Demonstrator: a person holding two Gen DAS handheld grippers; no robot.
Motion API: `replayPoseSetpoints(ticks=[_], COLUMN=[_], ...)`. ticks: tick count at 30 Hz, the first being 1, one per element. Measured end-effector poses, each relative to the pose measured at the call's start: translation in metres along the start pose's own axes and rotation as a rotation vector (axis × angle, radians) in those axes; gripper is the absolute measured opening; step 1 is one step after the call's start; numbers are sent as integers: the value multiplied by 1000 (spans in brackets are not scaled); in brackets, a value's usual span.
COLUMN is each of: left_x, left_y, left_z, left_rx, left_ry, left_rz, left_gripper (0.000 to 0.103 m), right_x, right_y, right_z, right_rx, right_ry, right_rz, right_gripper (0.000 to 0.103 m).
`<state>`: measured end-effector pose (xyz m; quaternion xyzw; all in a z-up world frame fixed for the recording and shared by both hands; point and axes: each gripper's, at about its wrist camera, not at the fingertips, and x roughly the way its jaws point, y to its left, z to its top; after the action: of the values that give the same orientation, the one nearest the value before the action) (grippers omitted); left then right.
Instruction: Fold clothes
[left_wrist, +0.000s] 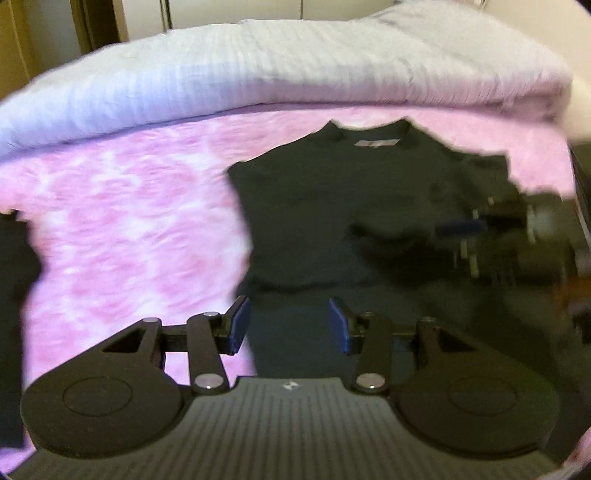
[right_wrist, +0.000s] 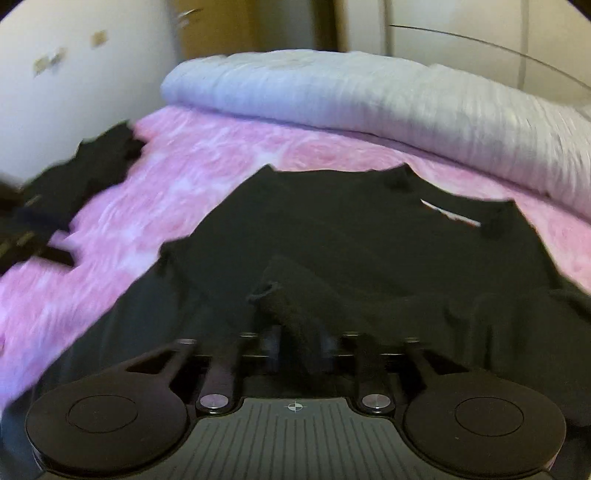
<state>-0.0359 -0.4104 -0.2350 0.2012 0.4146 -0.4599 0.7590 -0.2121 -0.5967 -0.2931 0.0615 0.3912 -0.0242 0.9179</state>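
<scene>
**On the bed: sleeve fold just let go, next fold pending**

On the pink bedsheet (left_wrist: 122, 221), black T-shirt (left_wrist: 317, 206) spread out, neck end toward the folded pale blanket (left_wrist: 295, 70) at the far side; white neck label (left_wrist: 376, 142) visible. Judged mid-fold: one sleeve apparently brought in over the body, further folds not yet done.

Left gripper (left_wrist: 290, 326) hovering above the shirt's lower part near its left edge, jaws released, blue pads apart, nothing between them. Right gripper (right_wrist: 295, 345) low over the shirt; a fold of black cloth (right_wrist: 280, 295) running into the gap between its jaws; blurred and dark, so cannot tell from the view whether pads press on it; jaws stand parted, so likely letting go.

Next move, as a judgement: clear the right jaws of the cloth, then grip the hem or the opposite side edge with both and carry it across evenly; needs a flat lay, no bunching.

Shirt look: dark, thin, limp, matte; ridges and wrinkles around the middle; edges blurred. Second dark garment (right_wrist: 74, 192) lying apart near the wall side of the bed.
</scene>
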Motion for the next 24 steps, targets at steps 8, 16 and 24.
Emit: replayPoseSetpoints(ticks=[8,16,24], left_x=[104,120,116], left_y=[-21,-39,1], left_z=[39,46,65], left_rx=[-226,-137,-86], left_ry=[100,67,96], left_rz=[-227,-146,56], left_gripper=[43,2,15], right_x=[-63,-88,-90], right_y=[-13,-76,-132], right_z=[-47,-94,-87], right_rx=[-7,185,267], right_ry=[17,120,70], right_rz=[-53,-195,-359], right_gripper=[54,54,57])
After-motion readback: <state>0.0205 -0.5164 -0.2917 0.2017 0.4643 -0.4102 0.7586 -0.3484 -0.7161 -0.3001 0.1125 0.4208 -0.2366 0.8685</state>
